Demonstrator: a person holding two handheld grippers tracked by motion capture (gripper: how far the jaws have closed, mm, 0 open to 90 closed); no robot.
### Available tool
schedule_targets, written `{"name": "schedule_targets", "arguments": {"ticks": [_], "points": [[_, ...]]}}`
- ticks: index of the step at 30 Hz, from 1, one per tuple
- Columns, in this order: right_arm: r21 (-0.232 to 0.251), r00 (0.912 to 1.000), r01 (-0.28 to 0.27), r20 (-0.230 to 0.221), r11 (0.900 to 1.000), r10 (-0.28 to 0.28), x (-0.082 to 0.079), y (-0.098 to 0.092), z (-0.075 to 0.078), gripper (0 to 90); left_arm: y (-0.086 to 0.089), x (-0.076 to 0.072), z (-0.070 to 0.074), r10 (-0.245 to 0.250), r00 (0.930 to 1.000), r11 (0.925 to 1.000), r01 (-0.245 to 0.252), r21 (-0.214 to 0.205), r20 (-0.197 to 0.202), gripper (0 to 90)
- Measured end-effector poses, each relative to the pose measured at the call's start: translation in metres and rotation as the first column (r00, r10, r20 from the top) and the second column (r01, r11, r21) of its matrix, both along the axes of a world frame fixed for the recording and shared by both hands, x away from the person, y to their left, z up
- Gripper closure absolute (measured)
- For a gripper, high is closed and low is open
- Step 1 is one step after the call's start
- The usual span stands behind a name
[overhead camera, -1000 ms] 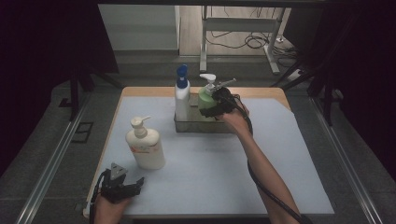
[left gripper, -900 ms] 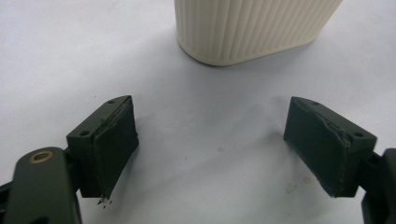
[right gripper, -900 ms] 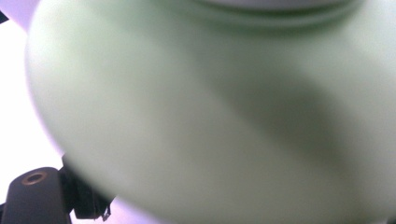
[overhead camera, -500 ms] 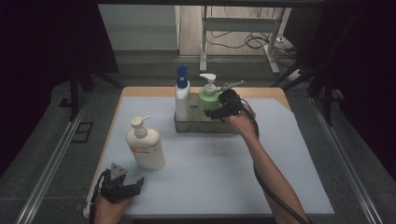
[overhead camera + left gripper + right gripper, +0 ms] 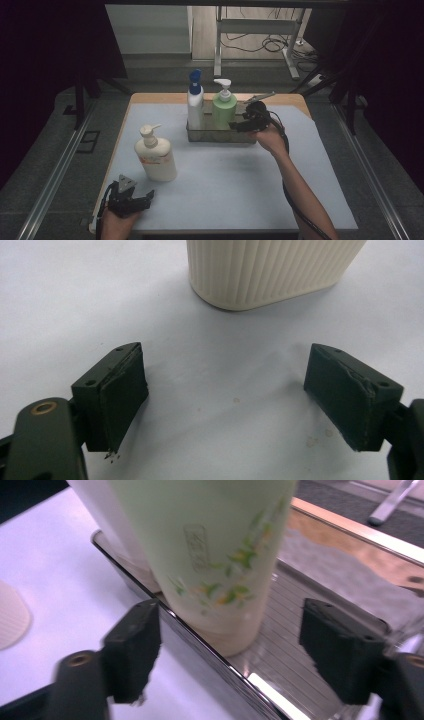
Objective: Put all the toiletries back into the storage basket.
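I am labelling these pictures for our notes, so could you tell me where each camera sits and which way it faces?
High view: above the person's side, facing forward and down on the table; both forearms, left gripper, right gripper.
Left gripper view: on that gripper, low over the table, facing the cream pump bottle; its open jaws.
Right gripper view: on that gripper, facing the green pump bottle in the metal tray; its jaws either side, not pressing.
Shared: both bottles appear in the high view too.

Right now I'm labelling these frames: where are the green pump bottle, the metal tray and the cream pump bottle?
green pump bottle point(image 5: 224, 111): high view, middle of body.
metal tray point(image 5: 220, 137): high view, front wall.
cream pump bottle point(image 5: 157, 159): high view, middle of body.
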State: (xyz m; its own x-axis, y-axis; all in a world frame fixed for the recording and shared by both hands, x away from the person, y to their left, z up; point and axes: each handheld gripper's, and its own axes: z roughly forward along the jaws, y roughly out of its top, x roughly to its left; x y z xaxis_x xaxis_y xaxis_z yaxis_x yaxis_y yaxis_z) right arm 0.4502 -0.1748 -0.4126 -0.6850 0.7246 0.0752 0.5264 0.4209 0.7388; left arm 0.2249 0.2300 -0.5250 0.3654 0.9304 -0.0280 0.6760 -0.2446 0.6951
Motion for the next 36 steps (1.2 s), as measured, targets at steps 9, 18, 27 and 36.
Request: {"name": "schedule_targets", "arguments": {"ticks": [9, 18, 27, 36], "points": [[-0.034, 0.9994, 0.033, 0.009, 0.9989, -0.033, -0.001, -0.009, -0.004, 62.8, 0.0, 0.0, 0.0, 0.0, 1.0, 1.0, 0.0, 0.0, 0.0, 16.8], [-0.035, 0.9984, 0.038, 0.043, 0.9987, -0.037, 0.005, -0.011, -0.01, 86.9, 0.0, 0.0, 0.0, -0.001, 1.0, 1.0, 0.001, 0.001, 0.0, 16.8], [-0.002, 0.9967, 0.081, -0.003, 0.9967, -0.081, 0.015, -0.006, -0.016, 90.0, 0.0, 0.0, 0.0, -0.001, 1.0, 1.0, 0.001, 0.001, 0.001, 16.8], [-0.011, 0.9917, 0.126, -0.026, 0.992, -0.126, 0.03, 0.001, -0.025, 90.0, 0.0, 0.0, 0.0, 0.0, 1.0, 1.0, 0.0, -0.001, 0.0, 16.8]]}}
